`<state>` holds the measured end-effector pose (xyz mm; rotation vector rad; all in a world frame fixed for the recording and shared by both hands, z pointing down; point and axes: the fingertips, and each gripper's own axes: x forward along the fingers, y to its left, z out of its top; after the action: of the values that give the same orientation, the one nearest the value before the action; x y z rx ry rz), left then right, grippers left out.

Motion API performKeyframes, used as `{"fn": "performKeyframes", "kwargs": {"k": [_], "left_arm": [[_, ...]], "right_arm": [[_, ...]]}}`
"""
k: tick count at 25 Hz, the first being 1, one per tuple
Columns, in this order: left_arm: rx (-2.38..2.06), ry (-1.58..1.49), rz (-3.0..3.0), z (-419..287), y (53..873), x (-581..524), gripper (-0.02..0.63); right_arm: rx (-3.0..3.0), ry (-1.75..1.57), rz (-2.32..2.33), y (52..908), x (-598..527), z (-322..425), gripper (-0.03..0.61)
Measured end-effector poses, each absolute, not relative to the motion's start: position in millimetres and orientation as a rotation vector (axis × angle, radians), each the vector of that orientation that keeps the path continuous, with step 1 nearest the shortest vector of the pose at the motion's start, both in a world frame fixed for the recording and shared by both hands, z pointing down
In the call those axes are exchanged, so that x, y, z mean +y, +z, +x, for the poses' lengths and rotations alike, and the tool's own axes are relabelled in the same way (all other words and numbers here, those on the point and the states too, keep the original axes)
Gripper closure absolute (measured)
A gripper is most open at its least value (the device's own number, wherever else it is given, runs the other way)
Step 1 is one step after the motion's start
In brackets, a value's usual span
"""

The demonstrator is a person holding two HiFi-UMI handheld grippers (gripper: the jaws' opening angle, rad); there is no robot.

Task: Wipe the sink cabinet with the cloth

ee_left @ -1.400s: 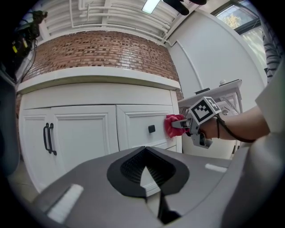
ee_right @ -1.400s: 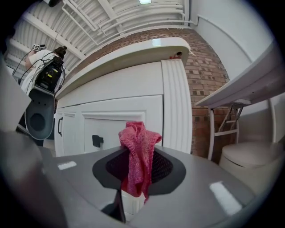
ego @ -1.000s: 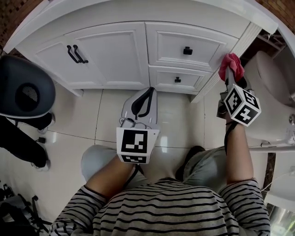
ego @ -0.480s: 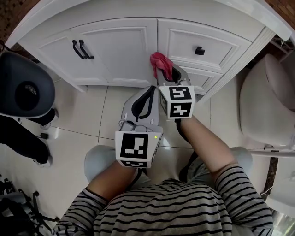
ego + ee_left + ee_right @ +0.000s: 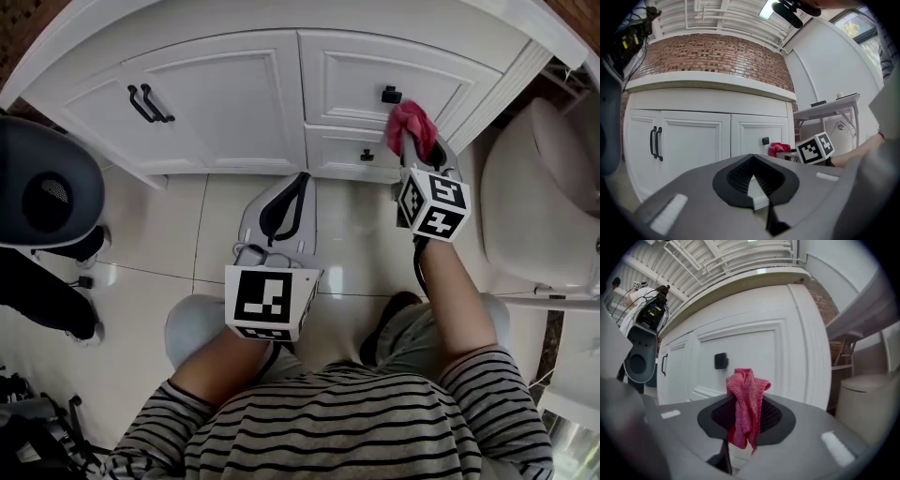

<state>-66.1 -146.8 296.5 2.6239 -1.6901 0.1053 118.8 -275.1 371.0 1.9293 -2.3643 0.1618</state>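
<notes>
From the head view I have the left gripper (image 5: 298,180) low over the tiled floor (image 5: 169,244), pointing at the sink cabinet (image 5: 234,94) but well short of it. The right gripper (image 5: 413,148) is up at the cabinet's right side with the red cloth (image 5: 411,126) bunched at its tip. The cloth sits just beside the upper drawer's black knob (image 5: 391,95) and above the smaller knob (image 5: 367,155) of the drawer below. The paired door handles (image 5: 148,103) are far off to the left, and a toilet (image 5: 539,197) stands to the right of the cabinet. In the left gripper view I read that tool's jaws as closed together with nothing between them. Beyond them I see the cabinet doors, the cloth near the upper knob and the right gripper's marker cube (image 5: 814,147) just right of it. In the right gripper view the jaws are clamped on the cloth, which sticks up above them in a crumpled fold and hangs below them too. It is right in front of the drawer face, a little right of the knob. I cannot tell whether the fabric actually touches the white panel.
</notes>
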Motion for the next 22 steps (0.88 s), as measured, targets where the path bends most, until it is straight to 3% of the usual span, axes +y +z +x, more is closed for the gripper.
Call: {"fn": "performKeyframes", "kwargs": {"k": [4,11,14,22], "left_arm": [[-1.667,0.137,2.631,-56,300,-145,0.614],[-1.678,0.138,2.633,-54,302,-143,0.614],[-1.671,0.12,2.625,-57,299,-142,0.612],[-1.675,0.122,2.607,-68,297,-141,0.614]], "right_arm": [[-2.285,0.19,2.068,369,-268,189,0.462],[-2.132,0.232,2.234,372,-249,246,0.48],[-2.238,0.239,2.152,375,-240,205,0.482],[-2.597,0.136,1.652,409,-253,-7,0.483]]}}
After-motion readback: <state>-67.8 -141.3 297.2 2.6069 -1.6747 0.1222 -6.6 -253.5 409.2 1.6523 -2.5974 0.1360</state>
